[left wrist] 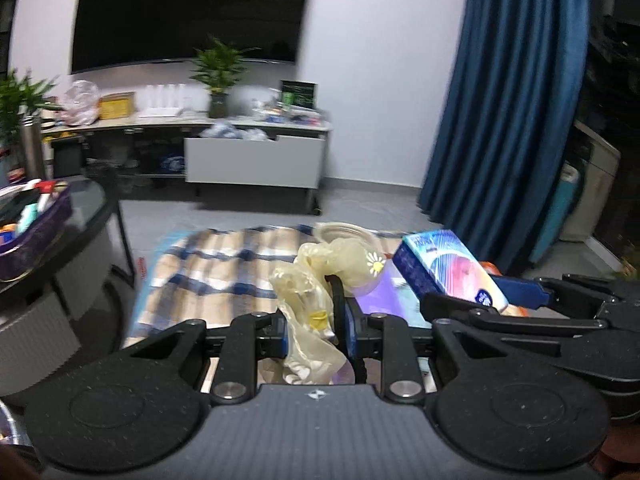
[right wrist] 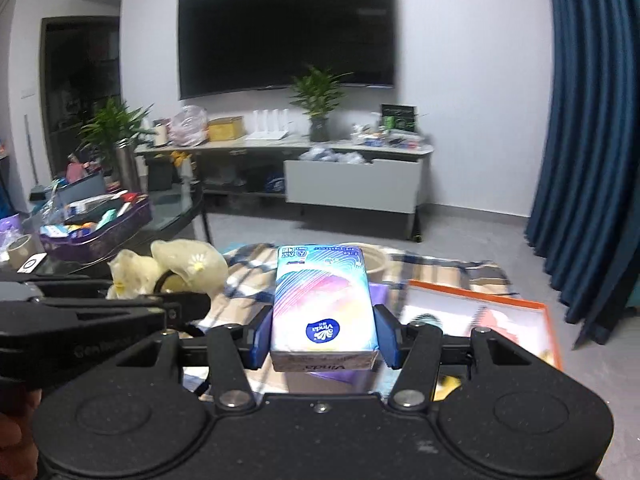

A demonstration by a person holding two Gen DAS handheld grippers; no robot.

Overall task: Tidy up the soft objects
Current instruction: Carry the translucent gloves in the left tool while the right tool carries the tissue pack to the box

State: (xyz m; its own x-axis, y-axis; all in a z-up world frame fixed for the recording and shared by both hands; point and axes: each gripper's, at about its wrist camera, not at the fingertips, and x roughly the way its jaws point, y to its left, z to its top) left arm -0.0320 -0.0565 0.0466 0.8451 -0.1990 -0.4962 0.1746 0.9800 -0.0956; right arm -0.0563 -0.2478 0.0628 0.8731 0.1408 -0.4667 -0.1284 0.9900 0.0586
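Both grippers loaded over the plaid blanket [left wrist: 224,264].
My left gripper [left wrist: 316,332] pinches the yellowish glove [left wrist: 308,296]; my right gripper [right wrist: 324,336] clamps the tissue pack [right wrist: 322,300], both held above it.

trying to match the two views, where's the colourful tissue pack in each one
Left wrist: the colourful plastic-wrapped tissue pack is right of centre, beside the pale yellow rubber gloves.
Right wrist: centre, between the blue pads.
Shared landmark: the black wall television.
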